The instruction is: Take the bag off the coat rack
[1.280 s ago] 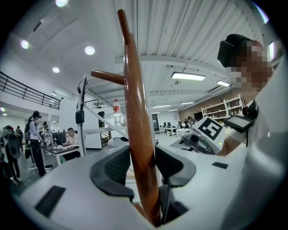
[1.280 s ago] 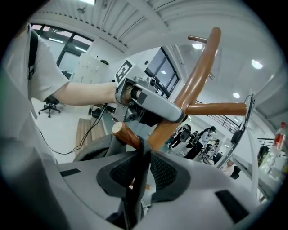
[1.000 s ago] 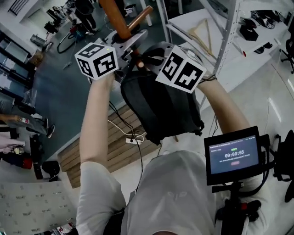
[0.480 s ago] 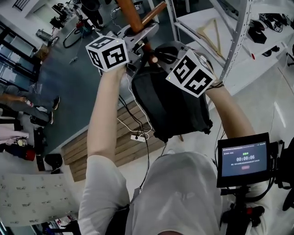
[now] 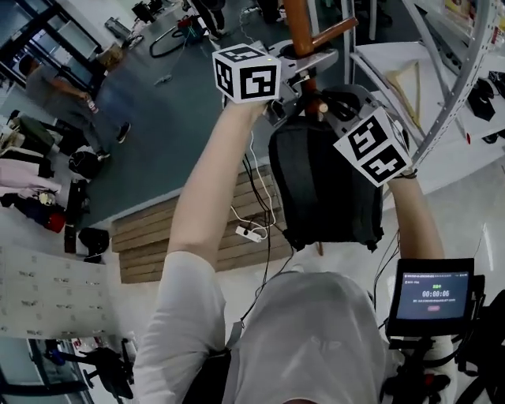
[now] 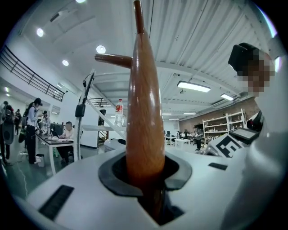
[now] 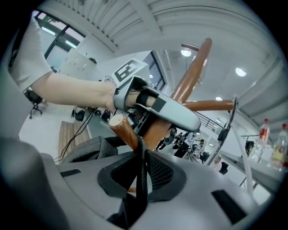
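Wooden coat rack pole sitting between jaws of left gripper. Jaws just been closing, now clamping pole. Dark grey backpack hanging from rack, just below both grippers, body dangling above floor. Its black top loop running up against wooden peg. Right gripper pinching that loop, jaws nearly together.

A dark grey fabric backpack hangs upright against the brown wooden coat rack, its thin black top strap drawn taut over a rack peg.
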`<state>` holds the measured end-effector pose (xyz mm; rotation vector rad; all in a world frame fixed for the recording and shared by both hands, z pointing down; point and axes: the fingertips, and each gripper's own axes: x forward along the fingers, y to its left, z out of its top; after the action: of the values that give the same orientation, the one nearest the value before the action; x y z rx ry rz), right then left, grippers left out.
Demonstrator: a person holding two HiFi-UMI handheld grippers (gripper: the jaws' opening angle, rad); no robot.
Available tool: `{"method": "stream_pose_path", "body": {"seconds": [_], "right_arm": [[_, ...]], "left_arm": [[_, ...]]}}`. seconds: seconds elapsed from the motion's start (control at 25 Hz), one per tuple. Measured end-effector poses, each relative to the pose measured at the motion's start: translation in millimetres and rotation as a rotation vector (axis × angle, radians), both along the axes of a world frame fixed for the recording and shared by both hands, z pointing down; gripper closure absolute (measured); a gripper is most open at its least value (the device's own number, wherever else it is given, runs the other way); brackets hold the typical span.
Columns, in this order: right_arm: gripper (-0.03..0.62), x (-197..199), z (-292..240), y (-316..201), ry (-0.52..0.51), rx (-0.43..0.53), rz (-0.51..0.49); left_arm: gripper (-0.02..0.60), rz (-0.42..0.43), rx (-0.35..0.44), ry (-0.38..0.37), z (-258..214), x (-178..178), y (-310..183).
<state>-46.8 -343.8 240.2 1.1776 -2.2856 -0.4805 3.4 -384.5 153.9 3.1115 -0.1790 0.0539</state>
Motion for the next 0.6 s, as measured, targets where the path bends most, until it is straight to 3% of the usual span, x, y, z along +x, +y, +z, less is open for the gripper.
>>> {"method": "stream_pose_path", "body": {"seconds": [0.12,0.6], "right_arm": [[0.539,5,-4,3,-0.075,0.006,0.03],[0.54,17,-24,9,-0.161,0.009,0.068]], "left_arm": [[0.494,0.03,-0.013,-0.004,0,5,3],[0.494,0.059,-0.021,-0.003,-6,12,11]]}}
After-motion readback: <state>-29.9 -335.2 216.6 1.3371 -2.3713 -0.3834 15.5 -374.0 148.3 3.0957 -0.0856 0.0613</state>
